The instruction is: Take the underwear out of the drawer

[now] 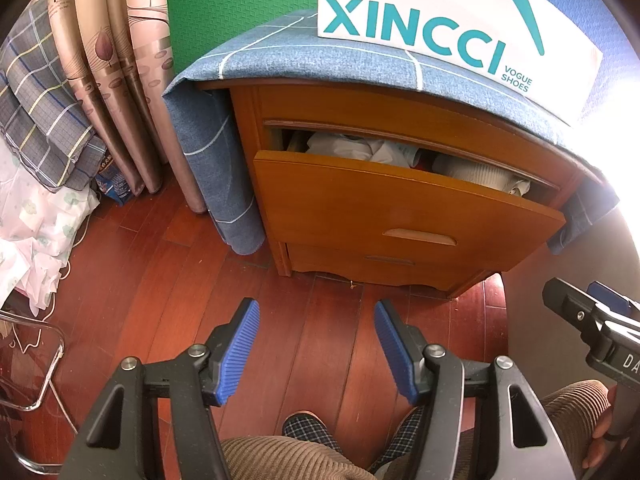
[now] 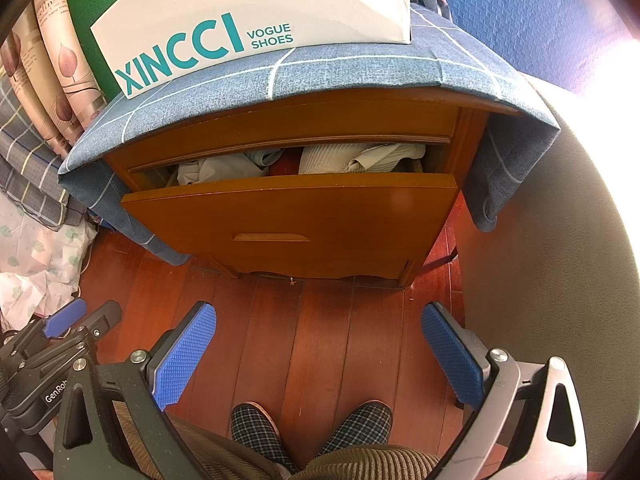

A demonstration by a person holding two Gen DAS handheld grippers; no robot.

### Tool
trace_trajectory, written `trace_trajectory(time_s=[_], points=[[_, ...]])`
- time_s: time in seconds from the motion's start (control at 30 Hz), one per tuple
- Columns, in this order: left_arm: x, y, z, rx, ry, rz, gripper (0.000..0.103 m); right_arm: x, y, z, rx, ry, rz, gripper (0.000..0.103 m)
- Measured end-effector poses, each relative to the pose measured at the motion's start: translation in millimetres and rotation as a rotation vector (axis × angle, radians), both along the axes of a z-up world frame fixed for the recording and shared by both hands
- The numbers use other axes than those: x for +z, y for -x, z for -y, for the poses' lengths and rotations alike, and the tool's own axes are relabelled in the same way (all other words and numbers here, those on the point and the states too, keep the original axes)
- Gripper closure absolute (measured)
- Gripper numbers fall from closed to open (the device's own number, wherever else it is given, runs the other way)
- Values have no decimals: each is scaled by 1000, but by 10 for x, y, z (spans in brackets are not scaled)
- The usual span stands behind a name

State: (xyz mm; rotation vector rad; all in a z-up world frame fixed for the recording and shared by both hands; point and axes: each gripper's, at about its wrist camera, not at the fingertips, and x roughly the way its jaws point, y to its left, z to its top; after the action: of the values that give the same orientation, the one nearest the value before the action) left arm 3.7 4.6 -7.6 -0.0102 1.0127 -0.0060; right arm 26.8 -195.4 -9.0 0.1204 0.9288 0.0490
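Observation:
A wooden nightstand has its top drawer (image 1: 400,204) (image 2: 296,216) pulled partly open. Inside lie crumpled pale garments (image 1: 360,150) (image 2: 224,168) and a ribbed cream piece (image 1: 476,174) (image 2: 344,158); which is underwear I cannot tell. My left gripper (image 1: 316,312) is open and empty, held over the floor in front of the nightstand. My right gripper (image 2: 320,316) is open and empty, also short of the drawer. Each gripper shows at the edge of the other's view, the right one (image 1: 584,312) and the left one (image 2: 68,320).
A white XINCCI shoe box (image 1: 440,16) (image 2: 248,12) sits on a blue checked cloth (image 1: 280,56) over the nightstand. Curtains (image 1: 116,60) and bedding (image 1: 36,100) stand left. A grey chair (image 2: 552,280) is right. Slippered feet (image 2: 312,428) rest on the red wood floor (image 1: 180,280).

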Motion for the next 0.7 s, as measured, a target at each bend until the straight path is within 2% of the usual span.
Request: trace_trajectory(time_s=[0.7], points=[[-1,1,-2,0,1,-1,42,-2,3,-3,0,-7,0,1]])
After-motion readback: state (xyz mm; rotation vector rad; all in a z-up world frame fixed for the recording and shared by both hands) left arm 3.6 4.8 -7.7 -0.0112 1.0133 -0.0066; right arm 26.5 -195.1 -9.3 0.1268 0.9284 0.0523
